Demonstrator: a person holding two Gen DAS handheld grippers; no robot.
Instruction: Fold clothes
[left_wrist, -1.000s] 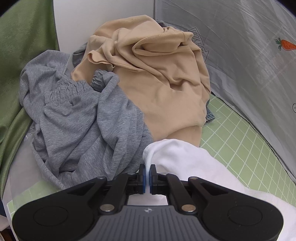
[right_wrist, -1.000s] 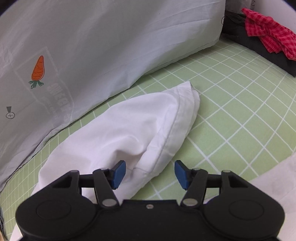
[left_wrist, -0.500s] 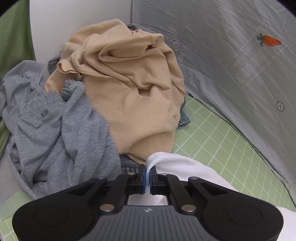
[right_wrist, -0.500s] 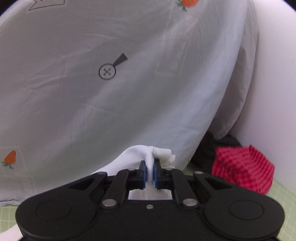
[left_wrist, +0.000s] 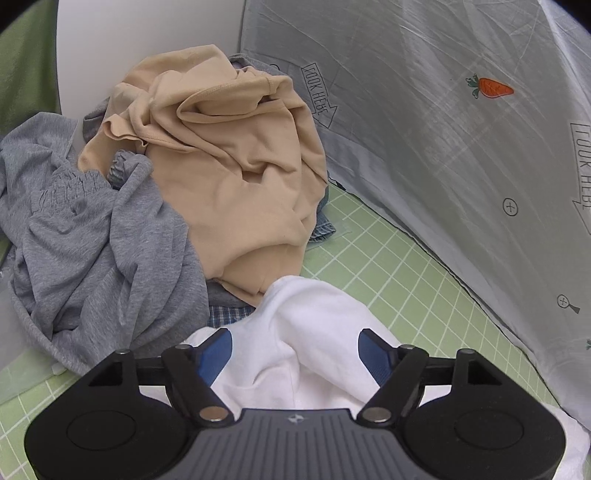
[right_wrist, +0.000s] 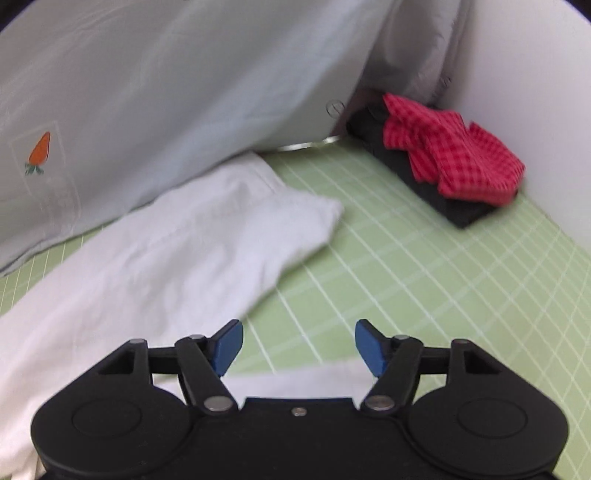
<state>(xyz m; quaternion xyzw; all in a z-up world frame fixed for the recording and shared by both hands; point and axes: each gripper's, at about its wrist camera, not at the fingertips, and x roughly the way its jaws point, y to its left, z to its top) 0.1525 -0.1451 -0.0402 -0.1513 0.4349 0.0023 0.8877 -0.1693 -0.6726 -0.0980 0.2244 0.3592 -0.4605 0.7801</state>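
A white garment (left_wrist: 310, 325) lies on the green gridded mat (left_wrist: 399, 266). In the left wrist view its bunched corner rises between the blue pads of my left gripper (left_wrist: 295, 350); the jaws are opening and the pads stand clear of the cloth. In the right wrist view the white garment (right_wrist: 177, 243) stretches flat from lower left toward the middle, its folded end at the centre. My right gripper (right_wrist: 299, 349) hovers over bare mat beside it, jaws opening, nothing between them; a white strip of cloth shows just under its body.
A tan garment (left_wrist: 229, 162) and a grey garment (left_wrist: 92, 236) are heaped at the back left, over a blue checked piece (left_wrist: 229, 314). A grey carrot-print sheet (left_wrist: 461, 129) rises along the right. A red checked cloth (right_wrist: 450, 151) on dark folded fabric (right_wrist: 454, 206) sits by the white wall.
Both grippers were shut on the white garment half a second ago and have let go. The right gripper swung down over the mat; the cloth now lies flat.
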